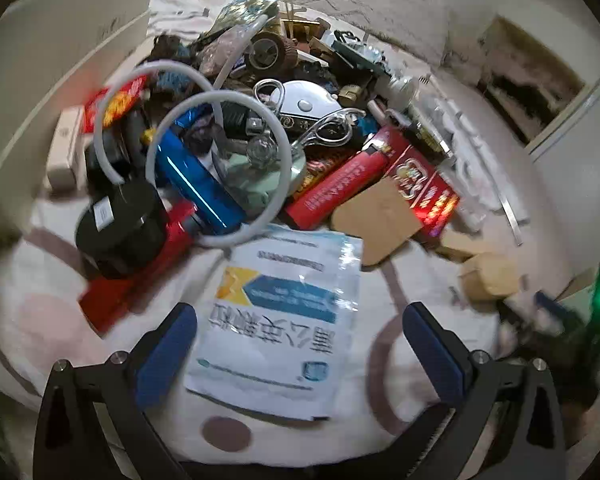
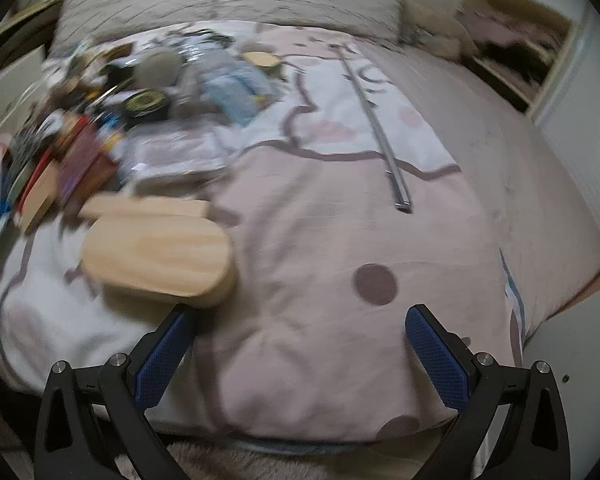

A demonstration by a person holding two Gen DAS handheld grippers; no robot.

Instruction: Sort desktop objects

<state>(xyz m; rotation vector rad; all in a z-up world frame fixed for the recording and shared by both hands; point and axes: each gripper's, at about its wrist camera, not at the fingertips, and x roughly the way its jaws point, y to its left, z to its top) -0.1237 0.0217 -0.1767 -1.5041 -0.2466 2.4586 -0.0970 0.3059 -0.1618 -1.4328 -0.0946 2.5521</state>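
Now your left gripper (image 1: 300, 344) is wide open over the white packet (image 1: 280, 320) on the bed (image 2: 320, 240). Your right gripper (image 2: 300, 344) is open and empty. Next, probably pinch the packet's edge.

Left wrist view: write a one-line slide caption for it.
Open left gripper hovers over a white and blue sachet at the edge of a cluttered pile on a pink patterned bedspread.

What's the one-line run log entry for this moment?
left tool open over white sachet | right tool open over pink bedcover, wooden board beside | nothing held
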